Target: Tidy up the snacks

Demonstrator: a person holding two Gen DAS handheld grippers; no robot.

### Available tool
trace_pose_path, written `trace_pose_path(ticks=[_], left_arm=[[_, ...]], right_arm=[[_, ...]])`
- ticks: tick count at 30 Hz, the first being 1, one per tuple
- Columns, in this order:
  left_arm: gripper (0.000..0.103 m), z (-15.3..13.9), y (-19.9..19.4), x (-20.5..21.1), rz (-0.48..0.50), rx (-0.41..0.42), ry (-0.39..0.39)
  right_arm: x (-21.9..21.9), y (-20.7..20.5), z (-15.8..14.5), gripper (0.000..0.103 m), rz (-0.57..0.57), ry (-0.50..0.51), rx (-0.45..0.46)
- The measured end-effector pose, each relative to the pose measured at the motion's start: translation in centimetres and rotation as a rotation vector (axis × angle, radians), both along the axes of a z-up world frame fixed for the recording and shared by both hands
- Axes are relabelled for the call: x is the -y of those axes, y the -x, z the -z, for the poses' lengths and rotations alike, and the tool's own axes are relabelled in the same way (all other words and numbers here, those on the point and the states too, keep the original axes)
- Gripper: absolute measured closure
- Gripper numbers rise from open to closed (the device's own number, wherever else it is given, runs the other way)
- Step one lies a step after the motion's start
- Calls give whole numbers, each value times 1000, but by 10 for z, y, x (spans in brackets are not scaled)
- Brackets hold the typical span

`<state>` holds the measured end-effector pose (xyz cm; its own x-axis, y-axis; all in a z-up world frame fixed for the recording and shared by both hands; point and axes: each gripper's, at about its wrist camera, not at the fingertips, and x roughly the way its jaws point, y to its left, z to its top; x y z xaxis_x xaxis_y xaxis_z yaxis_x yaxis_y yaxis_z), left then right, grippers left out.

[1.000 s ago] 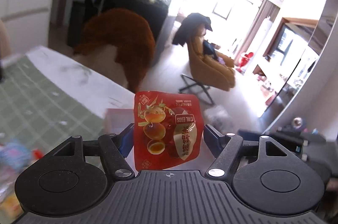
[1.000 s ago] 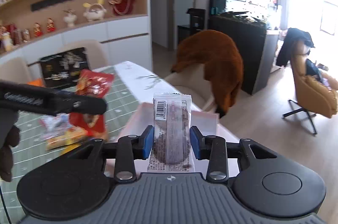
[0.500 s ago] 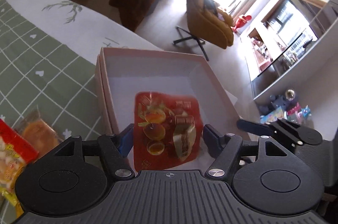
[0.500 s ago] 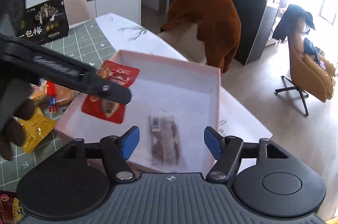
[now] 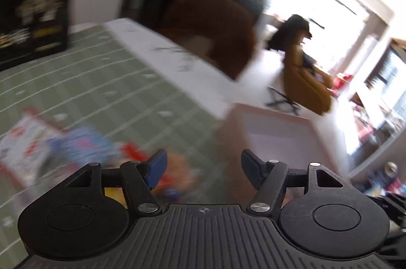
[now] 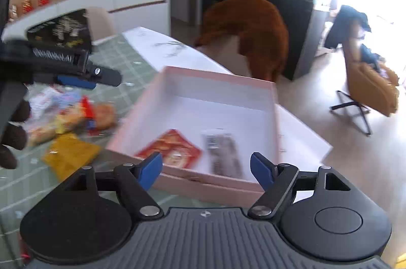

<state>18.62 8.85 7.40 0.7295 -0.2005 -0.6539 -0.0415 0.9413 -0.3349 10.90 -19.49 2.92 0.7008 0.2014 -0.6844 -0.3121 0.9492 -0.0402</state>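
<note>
Green checked worktop (image 6: 121, 58) carries my pink box (image 6: 218, 84), 2 packets inside; right tongs (image 6: 206, 168) opening, empty; left tongs (image 5: 203, 165) closing, empty, over loose snacks (image 6: 73, 117).

Ahead of the right gripper (image 6: 206, 168), whose jaws were opening with nothing between them, the pink box (image 6: 203, 182) lay open-topped, its low near wall the only barrier. Inside, a red packet (image 6: 172, 151) and a dark wrapped bar (image 6: 224, 155) covered the near floor, while the far half stayed bare. To that gripper's left a heap of snack packets (image 6: 71, 122) crowded the counter (image 6: 121, 58), with the left gripper (image 6: 83, 78) hanging above it. A black carton (image 6: 63, 30) stood beyond. The left gripper's jaws were closing with nothing between them; blurred packets (image 5: 63, 144) lay just ahead-left, green cloth beyond them was clear, and the box wall (image 5: 231, 139) rose ahead-right.
</note>
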Motion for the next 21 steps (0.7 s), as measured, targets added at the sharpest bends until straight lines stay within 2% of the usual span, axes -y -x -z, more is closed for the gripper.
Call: trace_pose_path(ticks=[2,4,9,11,12,14,17,19,21], left_arm=[[33,12,6,-26,-69,-35,-21],[33,22,5,-41,-86,-68,-45],[33,45,8,-59,-54,-141,-103],[36,50,11,-64,-36,-137,-114],[41,50,16,-67,-30,-131,-131],[41,51,21,-74,-25,-123,-156],[46,50,32,-89,-24,-116,-116],[55,49,39,-102,-59,-116,-52],[55,52,46,-107,-67,-122,-41]], right_arm=[[-14,4,-3,26,-60,-29,-15],[-36,6,-2,25,-131,-44,-27],[-110,-3,15,24,-298,-53,-98],[-139,-12,25,24,-339,-31,-122],[-153,-16,31,24,-358,-21,-140],[-180,-26,44,24,-394,14,-173],[-203,-36,52,24,-404,63,-155],[-206,-46,47,21,-391,23,-148],[-215,-54,46,20,-398,23,-146]])
